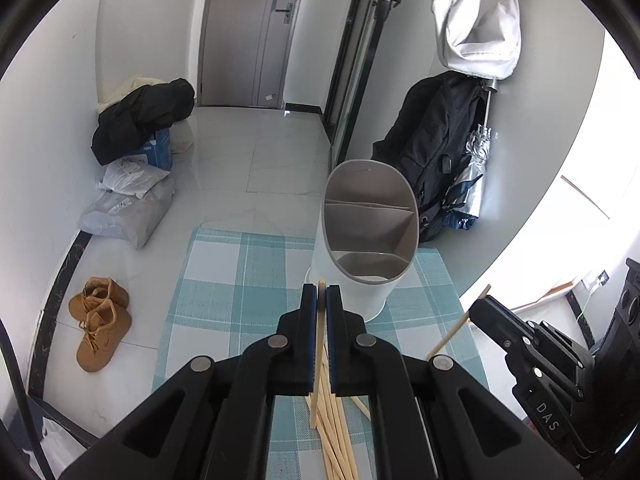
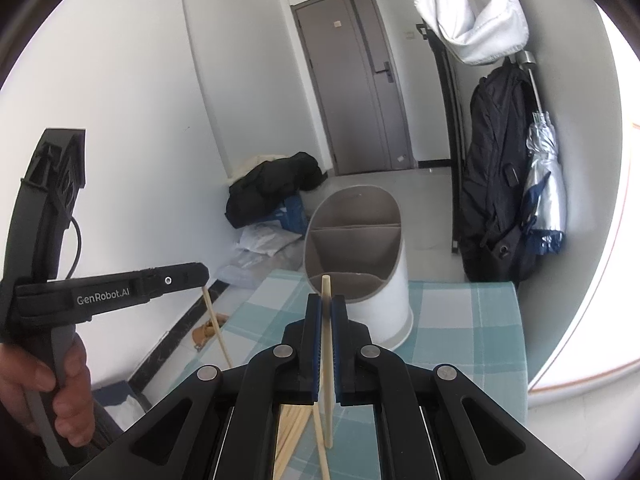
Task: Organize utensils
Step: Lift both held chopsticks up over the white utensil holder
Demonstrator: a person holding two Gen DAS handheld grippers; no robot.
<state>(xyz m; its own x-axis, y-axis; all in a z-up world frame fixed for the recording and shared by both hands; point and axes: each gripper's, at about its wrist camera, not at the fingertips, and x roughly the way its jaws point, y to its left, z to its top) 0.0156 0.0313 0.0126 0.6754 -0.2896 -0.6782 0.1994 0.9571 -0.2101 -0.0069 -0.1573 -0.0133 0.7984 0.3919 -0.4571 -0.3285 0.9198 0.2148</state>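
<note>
I had one chopstick clenched in each pair of tongs. My left gripper (image 1: 321,294) was pinched tight on a pale chopstick (image 1: 319,344), its tip just clear of the pads; my right gripper (image 2: 327,304) gripped another chopstick (image 2: 327,360) the same way, standing nearly upright. The white utensil holder (image 1: 370,236) stood at twelve o'clock from both tongs, on the far end of the checked placemat (image 1: 224,280), its divided compartments bare as far as I could see. The rest of the loose chopsticks (image 1: 334,432) lay at six o'clock, under my left tongs. I judged myself mid-carry, pickup done, drop not yet made. The next move called for bringing each tip over one compartment, tilting the stick steep, then letting go without the two sticks crossing.
</note>
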